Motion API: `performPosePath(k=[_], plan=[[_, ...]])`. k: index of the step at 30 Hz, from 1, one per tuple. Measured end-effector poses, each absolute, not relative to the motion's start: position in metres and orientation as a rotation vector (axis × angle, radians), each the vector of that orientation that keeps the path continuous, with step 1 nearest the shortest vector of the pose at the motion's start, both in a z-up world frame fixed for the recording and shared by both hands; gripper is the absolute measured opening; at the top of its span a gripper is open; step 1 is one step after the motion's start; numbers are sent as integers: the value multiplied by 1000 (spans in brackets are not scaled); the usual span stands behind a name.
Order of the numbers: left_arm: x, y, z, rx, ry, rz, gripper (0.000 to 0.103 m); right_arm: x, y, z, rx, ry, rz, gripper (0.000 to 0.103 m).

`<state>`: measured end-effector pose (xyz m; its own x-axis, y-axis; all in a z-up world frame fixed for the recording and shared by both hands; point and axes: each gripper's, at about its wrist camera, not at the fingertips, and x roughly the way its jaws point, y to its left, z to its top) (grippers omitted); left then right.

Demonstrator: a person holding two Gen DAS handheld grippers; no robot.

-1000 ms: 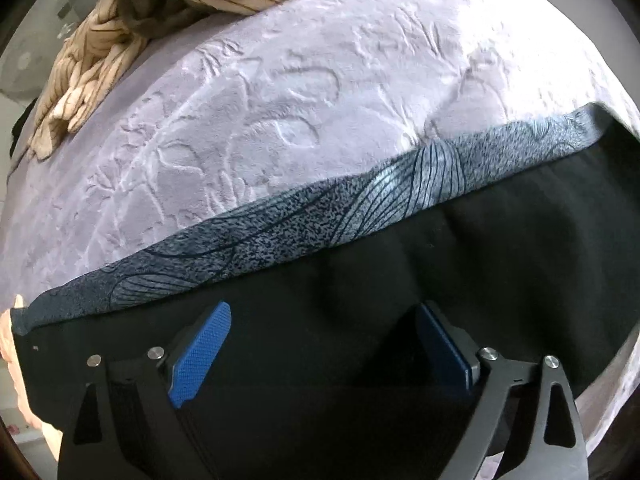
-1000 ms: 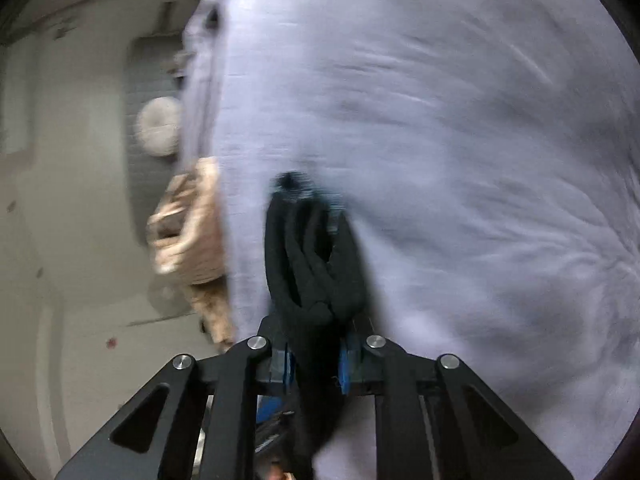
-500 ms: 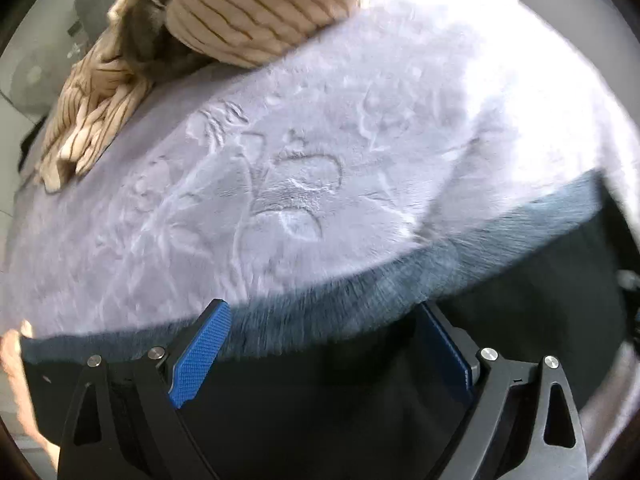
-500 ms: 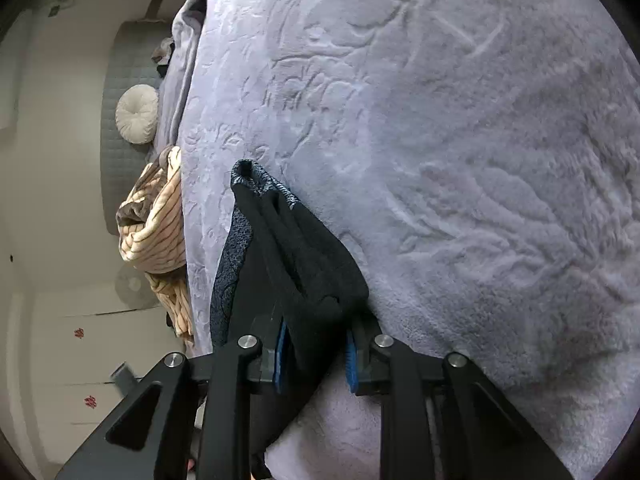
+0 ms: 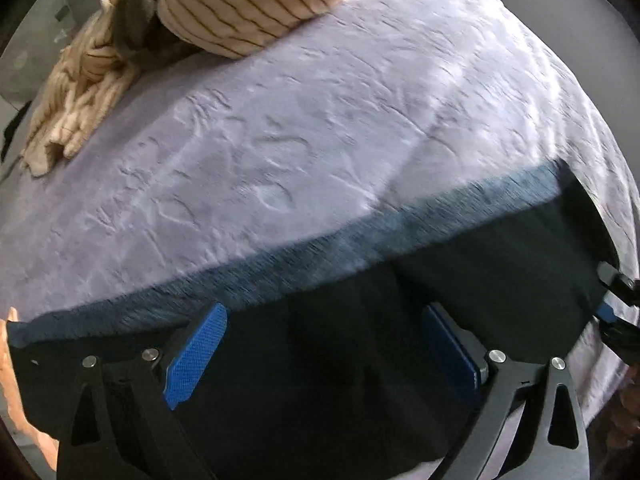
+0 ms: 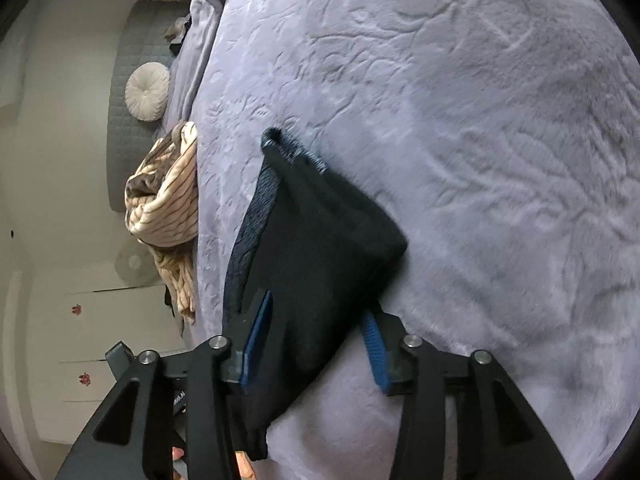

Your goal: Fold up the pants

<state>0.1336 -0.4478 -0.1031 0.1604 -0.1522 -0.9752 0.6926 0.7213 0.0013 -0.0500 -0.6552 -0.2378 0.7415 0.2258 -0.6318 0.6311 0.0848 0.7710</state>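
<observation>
The black pants (image 5: 440,320) lie folded on the lavender embossed bedspread (image 5: 320,128), along its near edge in the left wrist view, with a band of blue-grey patterned fabric (image 5: 360,236) showing along the far side of the fold. The cloth looks soft and thick, lying in stacked layers with a shallow crease near the middle rather than perfectly flat.

The left gripper (image 5: 324,344) hangs over the black fabric, pointing steeply down, its blue-padded fingers (image 5: 196,356) spread wide with nothing clamped between them; the cloth simply lies beneath. That stance suggests the fold on this side is set down and the hand is clear of it.

The right gripper (image 6: 316,340) sits at the right end of the pants, where the folded layers taper to a bunched corner (image 6: 280,140). Its jaws have just been opening; the pants end lies between the fingers (image 6: 256,336), but the pads stand off the fabric on both sides, so the cloth appears let go, resting on the bedspread.

A cream striped garment (image 5: 240,8) is heaped at the far left of the bed, well apart from the pants. A round white cushion (image 6: 147,91) leans against a grey quilted headboard (image 6: 132,120) beyond it.
</observation>
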Motion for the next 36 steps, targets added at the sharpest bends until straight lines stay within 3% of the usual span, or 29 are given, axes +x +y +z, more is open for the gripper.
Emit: performPosePath(k=[23,24,25,26,28,29,30,32,36], plan=[[91,-457,-131,473,1386,-662,100,-29,-650,-244,1442,723,-316,56],[91,-457,-132,472,1386,-661,100,-26,-650,-247,1444,724,-316,54],[90,-458,-133,472,1386,-661,100,-24,-650,-251,1447,730,-319,40],[90,-458,-134,473,1387,-661,100,-21,-651,-255,1452,748,-331,15],[90,-459,-134,474,1391,-665,100,-21,-652,-257,1482,743,-321,14],[88,-458,-132,468,1392,-669,97,-22,-652,-253,1488,721,-307,14],[96,-456,-128,460,1387,-672,82,-22,-651,-246,1476,703,-286,14],[100,-454,-120,454,1366,-682,62,-22,-648,-231,1451,669,-245,14],[105,-449,-103,423,1306,-717,58,-16,-644,-205,1416,621,-180,14]])
